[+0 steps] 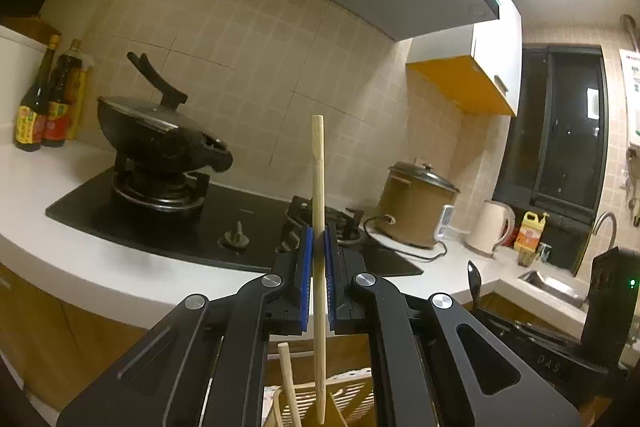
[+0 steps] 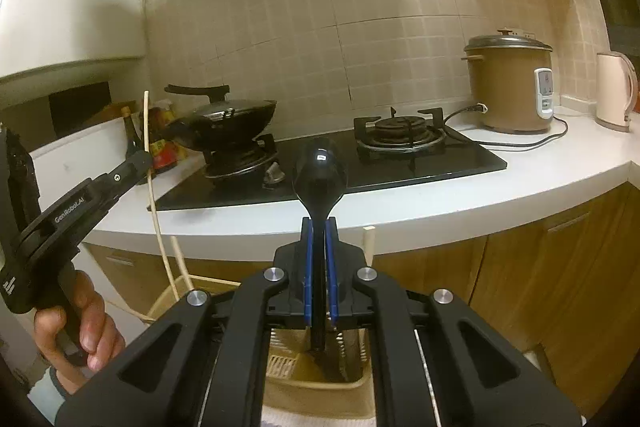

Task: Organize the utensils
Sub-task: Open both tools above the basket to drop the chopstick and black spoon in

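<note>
Both wrist views facing stove

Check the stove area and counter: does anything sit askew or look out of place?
The lidded black wok sits tilted on the left burner, leaning toward its long handle in the left wrist view. Nothing appears spilled on the counter.

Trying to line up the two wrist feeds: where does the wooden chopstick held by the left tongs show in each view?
Left wrist view: the chopstick stands upright at centre, clamped between the blue pads of the left tongs.
Right wrist view: it is the thin pale stick at far left, gripped by the left tongs.
Shared landmark: the lidded black wok on the stove burner.
</note>
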Tool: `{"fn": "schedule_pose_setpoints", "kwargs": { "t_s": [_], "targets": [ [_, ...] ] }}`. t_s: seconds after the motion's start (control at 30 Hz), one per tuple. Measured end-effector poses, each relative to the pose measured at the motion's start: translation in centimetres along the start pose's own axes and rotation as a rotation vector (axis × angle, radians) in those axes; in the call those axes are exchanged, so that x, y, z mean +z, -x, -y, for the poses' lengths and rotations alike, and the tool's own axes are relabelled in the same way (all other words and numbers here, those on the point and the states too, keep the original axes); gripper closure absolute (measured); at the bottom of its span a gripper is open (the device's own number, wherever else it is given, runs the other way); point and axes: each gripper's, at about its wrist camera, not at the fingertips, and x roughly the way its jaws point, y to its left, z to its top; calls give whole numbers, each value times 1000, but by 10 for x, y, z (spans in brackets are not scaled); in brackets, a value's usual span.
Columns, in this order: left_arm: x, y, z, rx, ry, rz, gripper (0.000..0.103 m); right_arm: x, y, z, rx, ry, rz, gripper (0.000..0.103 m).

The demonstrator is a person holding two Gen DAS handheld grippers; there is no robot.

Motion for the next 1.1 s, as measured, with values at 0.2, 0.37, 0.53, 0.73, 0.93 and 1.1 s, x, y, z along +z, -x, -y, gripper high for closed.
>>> {"fn": "schedule_pose_setpoints", "kwargs": {
  "t_s": [0.2,0.37,0.53,0.73,0.93,1.1],
  "targets": [
    [-17,-11,-1,19,-12,-6,99,-14,-12,9,-25,3,-1,98],
    [-25,-11,-6,16,-6,-16,99,-19,-14,14,-31,7,4,98],
    [-26,-4,-9,-5,-11,-29,99,-25,-8,11,-30,16,2,98],
    [-21,16,-9,-26,-16,-51,98,-25,13,12,-23,11,-7,98],
    [-9,41,-1,-44,-28,-63,87,-23,46,9,-12,15,-5,90],
    [-6,60,5,-57,-33,-79,63,-27,79,-2,-9,25,15,55]
  ]
}}
